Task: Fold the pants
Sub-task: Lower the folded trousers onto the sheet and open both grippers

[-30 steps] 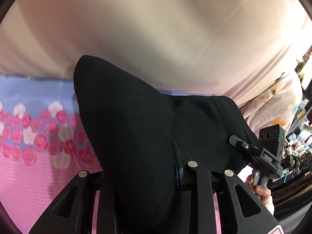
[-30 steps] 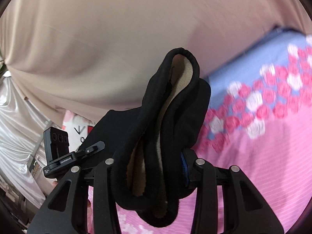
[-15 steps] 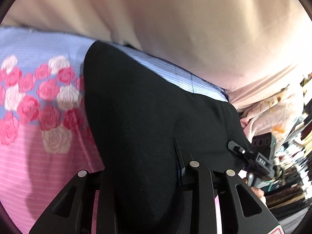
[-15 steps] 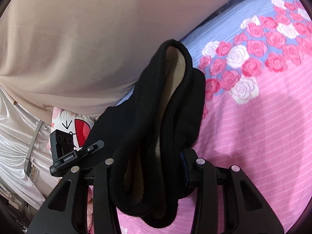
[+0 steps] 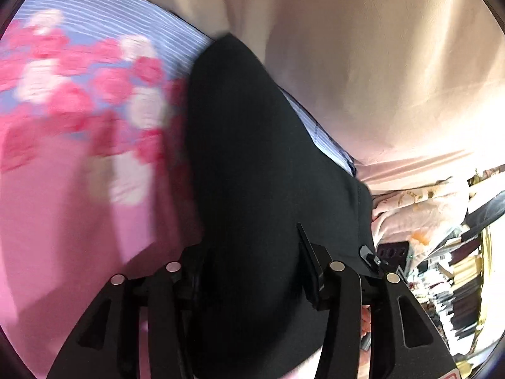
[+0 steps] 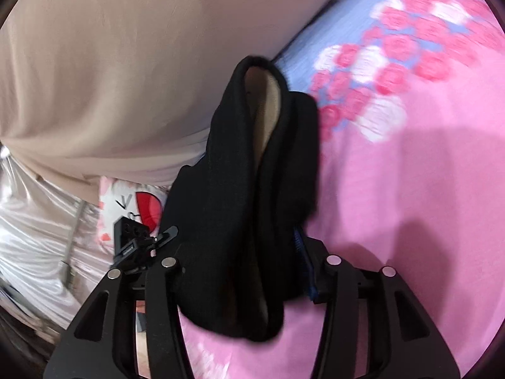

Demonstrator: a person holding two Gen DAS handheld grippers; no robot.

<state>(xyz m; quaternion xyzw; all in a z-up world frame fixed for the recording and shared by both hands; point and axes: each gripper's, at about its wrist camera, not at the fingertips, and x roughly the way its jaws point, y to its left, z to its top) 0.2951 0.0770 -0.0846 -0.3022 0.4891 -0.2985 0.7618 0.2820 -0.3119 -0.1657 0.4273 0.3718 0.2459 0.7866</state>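
Black pants with a pale fleecy lining are bunched into a thick fold that stretches between my two grippers, just above a pink bedsheet. The left gripper has the cloth filling the gap between its fingers, and its jaws are opening. My right gripper straddles the other end of the bundle; its jaws are opening too, and the cloth sags below them. Each view shows the other gripper's black body, the right one and the left one.
The sheet carries a band of pink and white roses on lilac stripes. A beige drape hangs behind the bed. A cartoon-print pillow and silvery plastic lie at the left, cluttered shelves at the right.
Both grippers have sunk toward the sheet with the pants, and the rose band has slid up in both views. Both pairs of fingers stand wider apart around the cloth.
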